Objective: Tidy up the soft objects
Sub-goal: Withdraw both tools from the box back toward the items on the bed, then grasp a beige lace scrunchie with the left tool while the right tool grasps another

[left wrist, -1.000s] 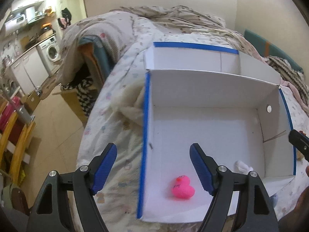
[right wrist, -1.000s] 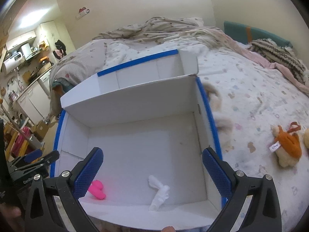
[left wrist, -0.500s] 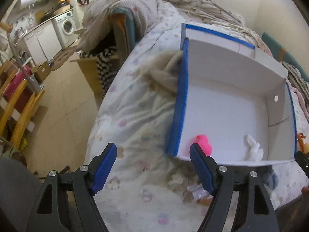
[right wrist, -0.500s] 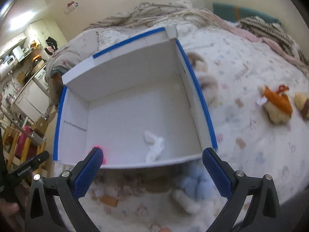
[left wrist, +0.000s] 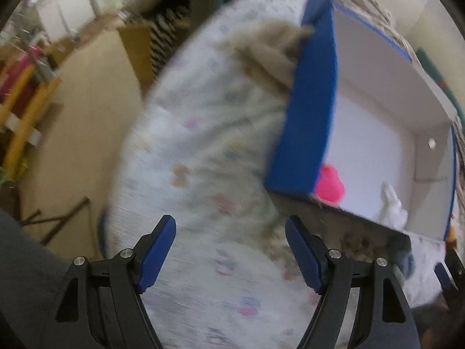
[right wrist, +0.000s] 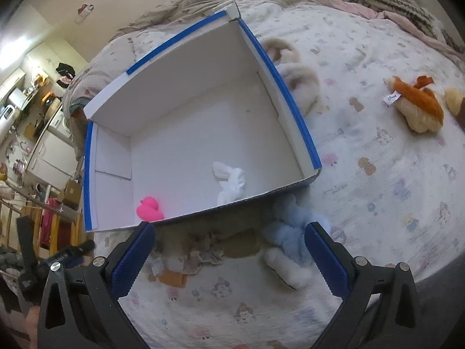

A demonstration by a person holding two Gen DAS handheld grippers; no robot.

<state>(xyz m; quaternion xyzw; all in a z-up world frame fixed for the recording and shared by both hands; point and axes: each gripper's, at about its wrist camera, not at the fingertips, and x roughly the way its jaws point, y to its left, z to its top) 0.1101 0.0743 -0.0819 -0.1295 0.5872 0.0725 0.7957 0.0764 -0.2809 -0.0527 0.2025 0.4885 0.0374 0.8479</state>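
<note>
Soft toys: pink duck [right wrist: 149, 209] and white plush [right wrist: 231, 181] in blue-edged box [right wrist: 293, 110] on bed [right wrist: 377, 174] | blue plush [right wrist: 293, 226] outside near wall, between right gripper [right wrist: 229, 257] pads | orange plush [right wrist: 415, 107] far right | left gripper [left wrist: 231, 251] spread wide, empty | right gripper spread wide, empty

You have drawn both claws back from the box [right wrist: 186, 122]. Its near wall now lies ahead of the right claw [right wrist: 229, 256]. The left claw [left wrist: 229, 250] has swung left over the bedspread [left wrist: 197, 174].

Both grippers' jaws wide, empty.
</note>
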